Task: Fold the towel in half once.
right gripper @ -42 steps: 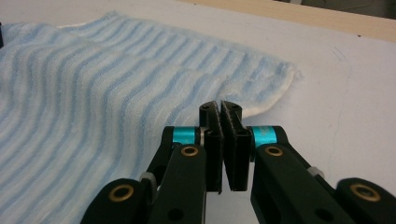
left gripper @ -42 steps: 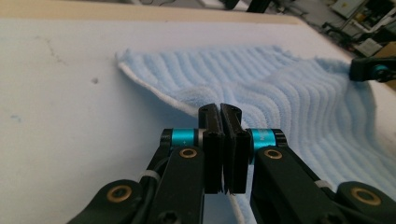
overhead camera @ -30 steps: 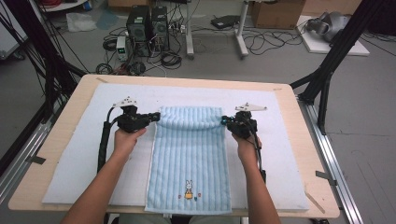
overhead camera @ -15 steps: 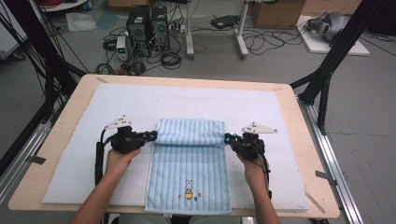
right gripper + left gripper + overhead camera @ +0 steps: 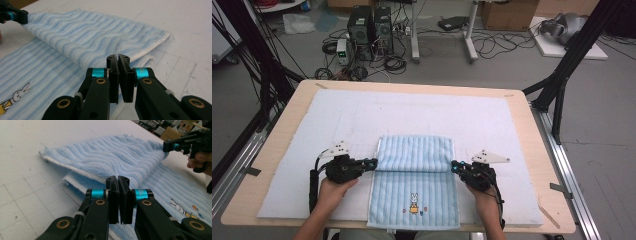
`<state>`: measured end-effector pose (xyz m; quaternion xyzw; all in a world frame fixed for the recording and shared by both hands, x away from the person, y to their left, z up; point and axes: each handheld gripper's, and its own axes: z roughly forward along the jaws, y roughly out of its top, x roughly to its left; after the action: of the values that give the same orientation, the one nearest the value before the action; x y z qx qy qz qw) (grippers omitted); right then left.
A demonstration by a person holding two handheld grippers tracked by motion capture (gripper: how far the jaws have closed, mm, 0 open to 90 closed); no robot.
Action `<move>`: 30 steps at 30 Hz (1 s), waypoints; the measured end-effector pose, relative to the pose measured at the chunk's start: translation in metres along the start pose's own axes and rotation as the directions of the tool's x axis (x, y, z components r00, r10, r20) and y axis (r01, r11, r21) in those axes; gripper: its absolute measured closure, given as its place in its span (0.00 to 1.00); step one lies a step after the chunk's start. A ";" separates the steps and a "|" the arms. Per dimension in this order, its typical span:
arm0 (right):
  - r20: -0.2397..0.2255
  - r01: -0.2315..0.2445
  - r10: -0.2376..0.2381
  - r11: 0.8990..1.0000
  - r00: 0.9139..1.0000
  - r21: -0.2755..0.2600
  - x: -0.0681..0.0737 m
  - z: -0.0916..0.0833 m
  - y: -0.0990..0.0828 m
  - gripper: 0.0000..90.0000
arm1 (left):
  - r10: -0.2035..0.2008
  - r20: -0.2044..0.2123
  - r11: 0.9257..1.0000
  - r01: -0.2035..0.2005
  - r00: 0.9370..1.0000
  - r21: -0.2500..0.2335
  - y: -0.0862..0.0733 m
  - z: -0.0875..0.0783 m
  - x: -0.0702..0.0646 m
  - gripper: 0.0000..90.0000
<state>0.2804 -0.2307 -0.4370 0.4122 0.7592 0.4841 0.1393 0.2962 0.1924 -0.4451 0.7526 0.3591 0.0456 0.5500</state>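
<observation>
High view: towel [image 5: 414, 192], light blue with wavy stripes, lies on the white mat [image 5: 492, 120] near the person's edge of the wooden table [image 5: 532, 150]. Its far part is folded back toward the person, so a doubled band sits above the single layer that carries a small rabbit print [image 5: 414, 202]. Left gripper [image 5: 371, 163] meets the left end of the folded edge; right gripper [image 5: 454, 166] meets the right end. Both lie low over the mat, each in a hand coming in from the bottom. Computer towers [image 5: 369, 25] and cables stand on the floor beyond the table.

Left gripper view: left gripper [image 5: 117, 181] has its jaws pressed together, clenched on the corner of the folded layer, whose cloth rises from between the tips. Folded flap [image 5: 107, 157] stretches away to the right gripper [image 5: 167, 146], pinching the opposite corner. Rabbit print [image 5: 178, 206] shows on the lower layer at right.

Right gripper view: right gripper [image 5: 118, 60] is likewise clamped, jaws together on the near corner of the fold. Flap [image 5: 95, 35] runs off to the left gripper [image 5: 23, 15] at upper left. Rabbit print [image 5: 18, 95] sits at lower left; gridded mat [image 5: 185, 32] at right.
</observation>
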 end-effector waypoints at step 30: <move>0.160 -0.083 0.052 0.978 0.986 0.192 -0.056 0.080 0.057 0.61 | -0.074 -0.197 0.992 0.093 0.978 0.087 0.058 0.069 0.068 0.49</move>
<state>0.3919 -0.2125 -0.4384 0.4857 0.7760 0.3776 0.1392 0.4064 0.1698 -0.4440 0.7545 0.4439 0.0778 0.4772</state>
